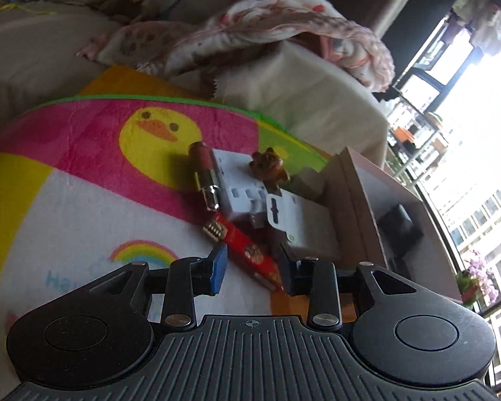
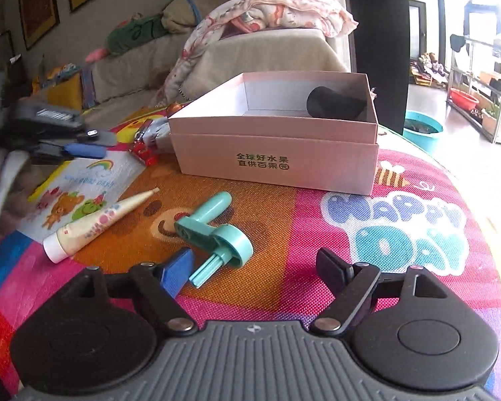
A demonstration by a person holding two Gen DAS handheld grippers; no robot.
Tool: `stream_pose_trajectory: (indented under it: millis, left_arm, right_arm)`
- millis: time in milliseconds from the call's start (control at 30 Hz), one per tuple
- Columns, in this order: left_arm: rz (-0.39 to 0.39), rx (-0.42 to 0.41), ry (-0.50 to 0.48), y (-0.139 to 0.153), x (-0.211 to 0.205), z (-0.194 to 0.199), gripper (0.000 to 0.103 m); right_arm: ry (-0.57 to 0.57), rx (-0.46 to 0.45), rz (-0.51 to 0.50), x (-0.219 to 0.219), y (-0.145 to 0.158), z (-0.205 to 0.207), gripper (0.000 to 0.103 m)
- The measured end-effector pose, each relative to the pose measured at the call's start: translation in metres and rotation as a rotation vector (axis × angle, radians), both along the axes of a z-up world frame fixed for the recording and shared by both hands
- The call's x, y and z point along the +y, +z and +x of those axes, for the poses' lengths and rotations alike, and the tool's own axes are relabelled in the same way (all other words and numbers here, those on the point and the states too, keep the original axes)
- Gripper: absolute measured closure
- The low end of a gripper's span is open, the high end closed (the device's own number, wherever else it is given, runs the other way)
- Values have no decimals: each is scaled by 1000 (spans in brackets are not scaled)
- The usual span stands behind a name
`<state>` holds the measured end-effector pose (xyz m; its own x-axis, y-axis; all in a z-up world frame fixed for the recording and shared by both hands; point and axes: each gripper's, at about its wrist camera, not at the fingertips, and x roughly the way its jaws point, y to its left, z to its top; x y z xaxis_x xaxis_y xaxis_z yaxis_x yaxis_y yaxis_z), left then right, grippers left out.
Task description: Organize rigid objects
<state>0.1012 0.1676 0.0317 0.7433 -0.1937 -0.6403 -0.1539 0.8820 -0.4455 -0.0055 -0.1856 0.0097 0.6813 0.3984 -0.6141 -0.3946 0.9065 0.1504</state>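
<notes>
In the left wrist view my left gripper (image 1: 253, 269) has a narrow gap between its blue pads. A red packet (image 1: 247, 250) lies on the mat in that gap, and no pad presses on it. Beyond it lie a metallic lipstick tube (image 1: 203, 177), white plastic pieces (image 1: 243, 183) and a brown figurine (image 1: 269, 165). In the right wrist view my right gripper (image 2: 254, 264) stands wide open over the mat. A teal plastic crank tool (image 2: 213, 234) lies just ahead of its left finger, untouched. A cream tube (image 2: 97, 224) lies to the left. The pink box (image 2: 274, 153) holds a black cylinder (image 2: 334, 103).
The left gripper (image 2: 66, 150) shows at the left edge of the right wrist view, near the red packet (image 2: 143, 152). A sofa with a crumpled blanket (image 2: 267, 13) stands behind the colourful mat (image 2: 400, 217). A teal basin (image 2: 421, 130) sits on the floor beyond the mat's right edge.
</notes>
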Motion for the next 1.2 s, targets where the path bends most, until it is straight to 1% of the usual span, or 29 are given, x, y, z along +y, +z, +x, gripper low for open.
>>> stream_pose_trajectory:
  millis: [67,133,233,300,367,433,500,633,767,833,933,967,1033,1067,1100,1133,1200]
  left_arm:
    - [38,25,30,-3,-5,19,66]
    - [75,24,49,-3,-10,30,66]
    - [152,57,35,-6,-22,38,66]
    - [237,44,-5,-9,-34,35,65]
    - [318,31,-67,-9,-46,29,64]
    - [364,16,-116,-10,-52,19,66]
    - [395,-2,-178,-11,-55,6,65]
    - [398,-10,-265,-10,-55,-25,65]
    - [361,4,-352,-8,-54,-60,65]
    - [358,-1,-377,-10,-56,-76,65]
    - [385,-36,-386,-13,-63,-90,65]
    - [386,-50,-383,-15,-64,-92,62]
    - [372,-76,-375,-18,-66,-92,56]
    - [366,-87,-373,-19,-68,-93,51]
    - [370,-98,-377,-20,-70,-93,48]
    - [391,-108,-388,-21,-74,-95,46]
    - [443,-121,-398,-22,-80,-99,46]
  right_arm:
    - [-8,-4,1,-1,0,-1,22]
    - [-15,-5,7,-2,0,-1,22]
    - [-18,0,14,-4,0,0,22]
    - [-17,3,15,-4,0,1,21]
    - [-18,3,15,-4,0,1,21]
    - [-19,4,15,-4,0,1,21]
    - [-20,6,15,-3,0,2,21]
    - [-21,6,16,-3,-1,2,20]
    - [-14,9,12,-2,-2,4,17]
    - [-8,11,8,0,-2,4,14]
    - [7,20,-7,3,-2,6,10]
    - [19,24,-19,5,-3,7,9]
    - [47,35,-50,10,-3,9,3]
    - [55,38,-66,13,-3,10,2]
    - [59,41,-83,16,-4,10,0]
    - [60,41,-102,19,-4,9,0]
    - [62,38,-145,25,-5,7,0]
